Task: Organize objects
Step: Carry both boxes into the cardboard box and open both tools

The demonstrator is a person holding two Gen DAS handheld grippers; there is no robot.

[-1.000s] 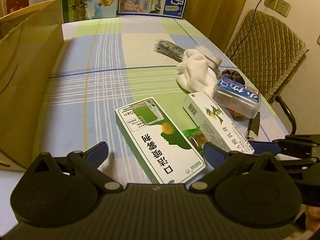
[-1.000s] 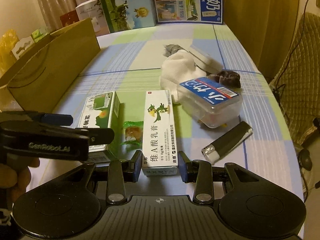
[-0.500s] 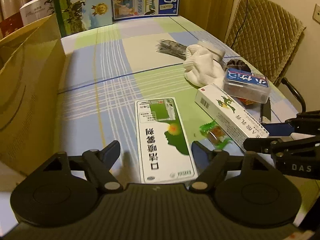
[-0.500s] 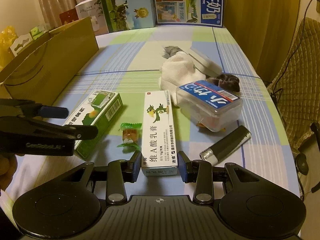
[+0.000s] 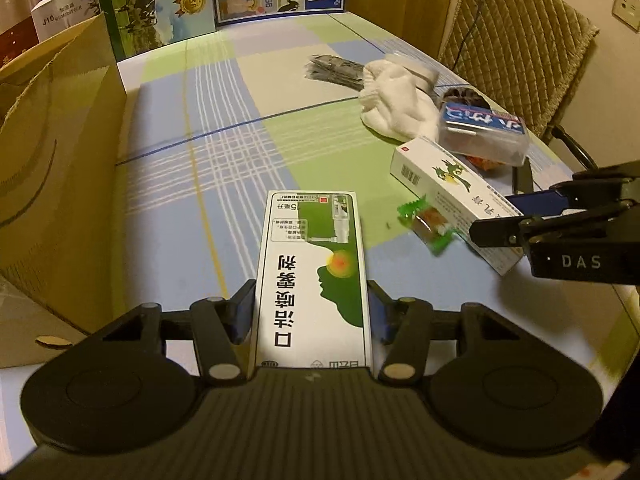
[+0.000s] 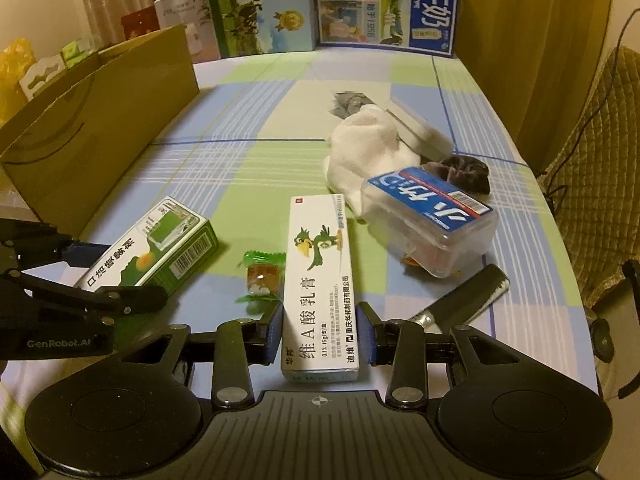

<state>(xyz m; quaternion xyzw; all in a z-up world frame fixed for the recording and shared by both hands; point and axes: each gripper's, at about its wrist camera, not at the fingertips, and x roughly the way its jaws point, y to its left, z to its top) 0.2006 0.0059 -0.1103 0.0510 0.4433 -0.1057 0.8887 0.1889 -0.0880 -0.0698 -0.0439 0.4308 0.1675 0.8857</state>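
Note:
A green-and-white medicine box (image 5: 316,264) lies lengthwise between the pads of my left gripper (image 5: 311,314), which is shut on its near end. From the right wrist view the same green box (image 6: 160,248) sits at the left, with the left gripper (image 6: 124,272) around it. My right gripper (image 6: 320,332) is shut on the near end of a long white ointment box (image 6: 320,264) printed with a green bird. In the left wrist view that ointment box (image 5: 440,184) rests on the cloth, with the right gripper (image 5: 498,216) at its end.
A green-wrapped candy (image 6: 262,276) lies between the two boxes. Behind are a clear case with a blue label (image 6: 432,216), a dark lighter (image 6: 464,300), a white sock (image 6: 368,152) and a dark scrunchie (image 6: 464,168). A cardboard box (image 6: 100,128) stands at left, milk cartons (image 6: 384,4) at the back, a chair (image 5: 516,40) at right.
My left gripper has lined up with the green box, moved forward over its end and closed from wide open onto its sides. The right gripper has stayed on the ointment box.

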